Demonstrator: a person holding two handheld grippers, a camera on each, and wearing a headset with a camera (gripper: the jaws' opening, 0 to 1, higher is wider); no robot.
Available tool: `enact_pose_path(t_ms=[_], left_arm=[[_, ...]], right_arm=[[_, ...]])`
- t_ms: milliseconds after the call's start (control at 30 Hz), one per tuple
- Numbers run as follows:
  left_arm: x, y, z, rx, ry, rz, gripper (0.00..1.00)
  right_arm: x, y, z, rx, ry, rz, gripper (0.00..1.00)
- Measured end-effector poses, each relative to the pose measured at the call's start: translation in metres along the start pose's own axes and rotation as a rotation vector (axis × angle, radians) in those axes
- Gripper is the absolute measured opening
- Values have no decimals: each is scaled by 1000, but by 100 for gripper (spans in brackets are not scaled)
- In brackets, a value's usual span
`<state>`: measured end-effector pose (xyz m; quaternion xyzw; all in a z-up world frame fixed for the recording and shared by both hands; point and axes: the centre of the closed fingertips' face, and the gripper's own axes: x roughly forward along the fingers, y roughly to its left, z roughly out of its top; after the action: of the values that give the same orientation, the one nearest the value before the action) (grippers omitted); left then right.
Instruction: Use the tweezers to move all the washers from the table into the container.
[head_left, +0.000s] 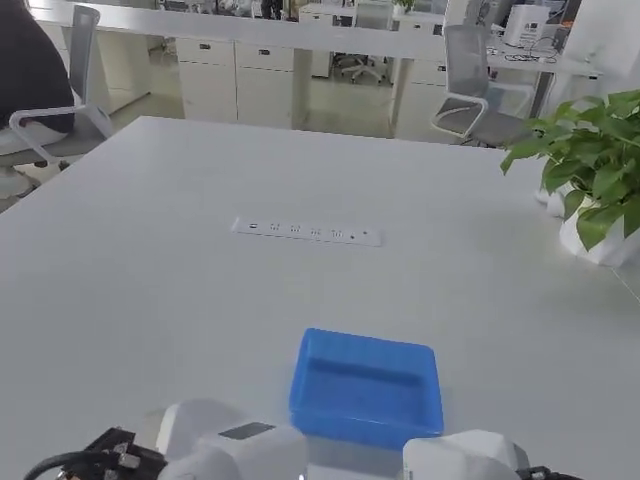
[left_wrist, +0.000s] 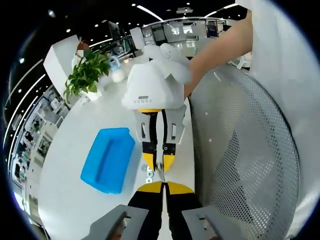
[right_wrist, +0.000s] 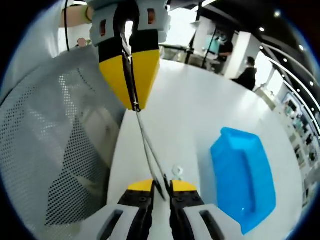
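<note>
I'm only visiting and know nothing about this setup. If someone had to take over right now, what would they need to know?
The left hand-held gripper is shut on one end of the tweezers.
The right hand-held gripper is shut on the other end.
A washer lies on the table beside the right jaws. The blue container sits apart from it and looks empty.
Done: nothing delivered, it seems.
Left: pick up the washers and drop them in.

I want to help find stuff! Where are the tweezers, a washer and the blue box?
tweezers (right_wrist: 142, 127), right gripper view, on its thin metal arms.
washer (right_wrist: 177, 171), right gripper view, on its ring.
blue container (head_left: 367, 388), head view, on its bare inner floor.
</note>
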<state>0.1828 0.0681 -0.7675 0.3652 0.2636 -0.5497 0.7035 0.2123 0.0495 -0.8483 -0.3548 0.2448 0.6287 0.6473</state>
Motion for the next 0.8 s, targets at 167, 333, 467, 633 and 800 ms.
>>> enact_pose_path(t_ms=[167, 333, 467, 633, 800], left_arm=[[-9, 6, 9, 19, -6, 11, 0], [-13, 19, 12, 39, 7, 18, 0], [-11, 25, 7, 26, 14, -4, 0], [-9, 34, 8, 8, 20, -24, 0], [-8, 40, 10, 25, 40, -43, 0]], right_arm=[[2, -10, 14, -8, -41, -37, 8], [7, -15, 22, 26, -84, -34, 8], [13, -16, 21, 69, -93, -22, 8], [14, -16, 22, 107, -118, -10, 8], [16, -18, 23, 128, -130, -6, 7]])
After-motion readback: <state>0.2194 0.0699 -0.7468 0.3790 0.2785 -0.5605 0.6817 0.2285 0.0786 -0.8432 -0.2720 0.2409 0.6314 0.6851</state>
